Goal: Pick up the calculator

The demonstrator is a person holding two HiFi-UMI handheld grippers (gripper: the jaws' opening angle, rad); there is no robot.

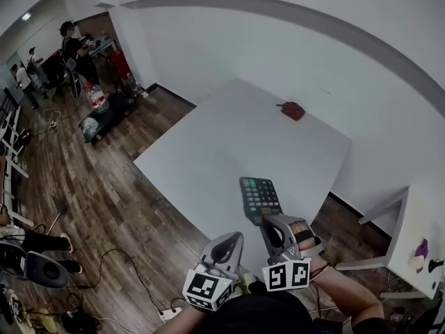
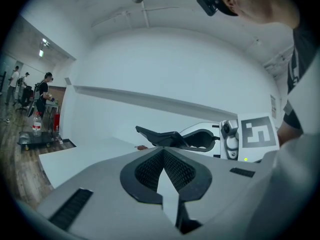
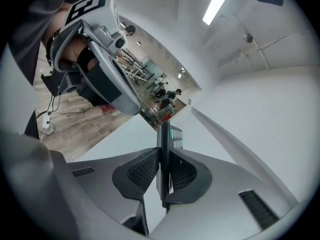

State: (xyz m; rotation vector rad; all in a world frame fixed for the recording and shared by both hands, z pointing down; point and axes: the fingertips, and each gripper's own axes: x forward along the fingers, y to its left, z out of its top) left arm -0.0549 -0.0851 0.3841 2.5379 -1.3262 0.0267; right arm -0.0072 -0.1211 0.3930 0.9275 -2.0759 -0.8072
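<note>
The dark calculator [image 1: 259,198] with grey and green keys hangs in the air above the near edge of the white table [image 1: 208,152]. My right gripper [image 1: 267,220] is shut on its near end. In the right gripper view the calculator [image 3: 163,134] stands edge-on, pinched between the two pads [image 3: 142,169]. My left gripper [image 1: 232,241] hovers just left of the right one, shut and empty. In the left gripper view its jaws [image 2: 163,153] meet at the tips, and beyond them the calculator [image 2: 159,136] shows side-on in the right gripper [image 2: 175,142].
A small reddish-brown object [image 1: 291,110] lies near the table's far edge. Wooden floor [image 1: 90,207] with cables lies to the left, where several people [image 1: 73,47] stand far off beside a water bottle [image 1: 96,96]. A second white table [image 1: 421,235] stands at the right.
</note>
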